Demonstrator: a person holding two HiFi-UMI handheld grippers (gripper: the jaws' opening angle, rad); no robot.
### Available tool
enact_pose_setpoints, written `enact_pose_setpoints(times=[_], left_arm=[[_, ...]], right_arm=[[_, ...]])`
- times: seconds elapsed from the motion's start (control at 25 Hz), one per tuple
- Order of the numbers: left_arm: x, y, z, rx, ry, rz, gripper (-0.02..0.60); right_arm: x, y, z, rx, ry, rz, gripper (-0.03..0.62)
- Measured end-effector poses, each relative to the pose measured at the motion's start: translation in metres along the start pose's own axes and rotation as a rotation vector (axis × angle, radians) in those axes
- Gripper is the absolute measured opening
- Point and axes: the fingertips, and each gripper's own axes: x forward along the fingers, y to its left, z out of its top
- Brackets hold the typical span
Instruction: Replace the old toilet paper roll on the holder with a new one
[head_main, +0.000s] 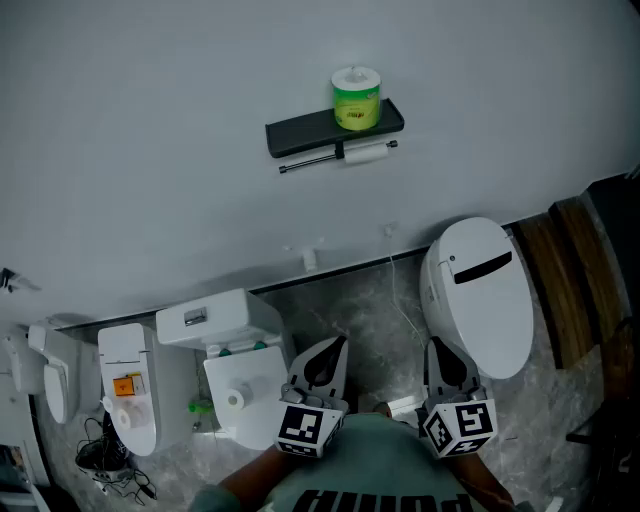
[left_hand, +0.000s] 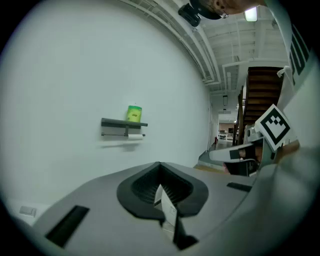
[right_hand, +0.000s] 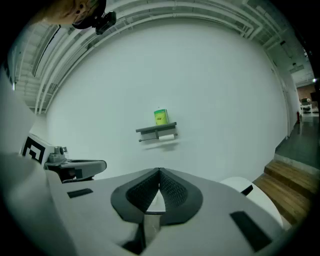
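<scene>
A black wall holder carries a new roll in a green wrapper on its shelf. The thin old white roll hangs on the bar below. Both grippers are low and near me, far from the wall. My left gripper has its jaws together with nothing held. My right gripper is also shut and empty. The left gripper view shows the holder, green roll and old roll beyond the closed tips. In the right gripper view they sit beyond its tips: holder, green roll.
A white toilet with a closed lid stands under the holder to the right. More white toilet units and cables crowd the left floor. Wooden steps rise at the right. The floor is grey stone.
</scene>
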Motion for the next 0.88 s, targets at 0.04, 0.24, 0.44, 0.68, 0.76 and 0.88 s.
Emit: enact_pose_setpoints(times=[0.04, 0.24, 0.44, 0.68, 0.76, 0.88], left_arm=[[0.004, 0.013, 0.005, 0.001, 0.004, -0.001, 0.004], [0.026, 0.073, 0.025, 0.008, 0.018, -0.026, 0.003], [0.043, 0.119, 0.034, -0.024, -0.034, -0.031, 0.003], [0.055, 0.154, 0.035, -0.047, -0.016, -0.036, 0.003], [0.059, 0.163, 0.036, -0.060, -0.029, -0.020, 0.003], [0.066, 0.172, 0.037, -0.061, -0.025, -0.001, 0.003]], right_arm=[[0.012, 0.005, 0.004, 0.005, 0.001, -0.002, 0.008], [0.071, 0.033, 0.035, 0.000, -0.011, -0.016, 0.008], [0.114, 0.052, 0.056, -0.005, -0.020, -0.027, 0.008], [0.147, 0.060, 0.055, 0.019, 0.017, -0.036, 0.008], [0.157, 0.057, 0.057, 0.032, 0.023, -0.035, 0.008], [0.174, 0.054, 0.063, 0.051, 0.023, -0.018, 0.008]])
